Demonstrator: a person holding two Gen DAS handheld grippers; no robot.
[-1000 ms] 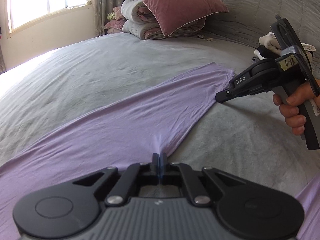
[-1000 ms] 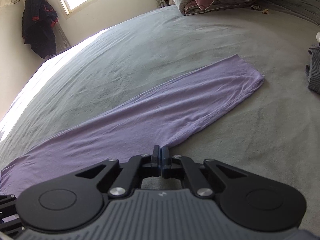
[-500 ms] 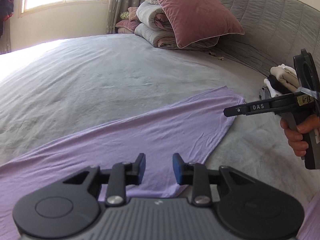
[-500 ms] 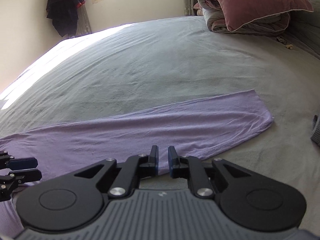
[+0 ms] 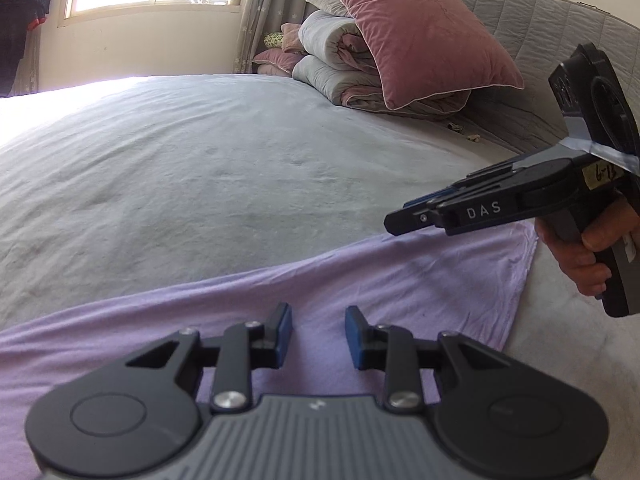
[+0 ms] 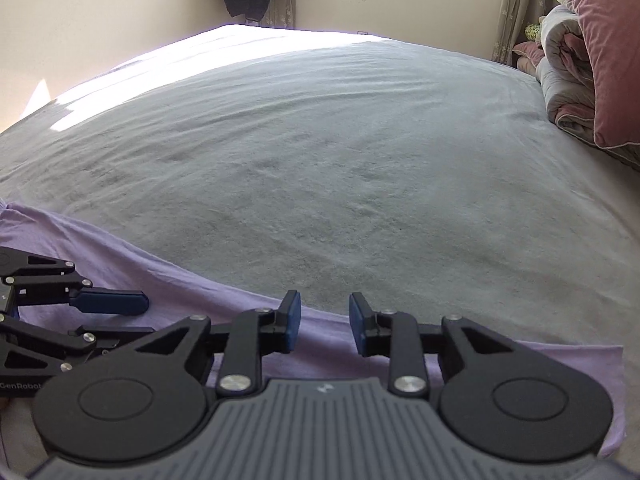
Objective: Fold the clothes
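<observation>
Lilac cloth, a thin garment [image 5: 360,280], lies flat in a long band across the near side of the grey bed [image 5: 200,160]. Above it the left gripper [image 5: 316,334] has its jaws spread apart, holding nothing. The right gripper [image 6: 324,324], held in a hand [image 5: 580,256], is likewise parted and empty near the garment's end. A pink pillow [image 5: 420,32] rests on folded quilts [image 5: 332,60] at the headboard.

Garment [image 5: 360,280] showing plain lilac; bedspread [image 5: 200,160] showing plain grey; far pillow [image 5: 420,32] showing dusty pink velvet with pale piping; headboard [image 5: 540,28] showing grey quilted stitching; gripper pads [image 5: 285,325] showing blue on black.
</observation>
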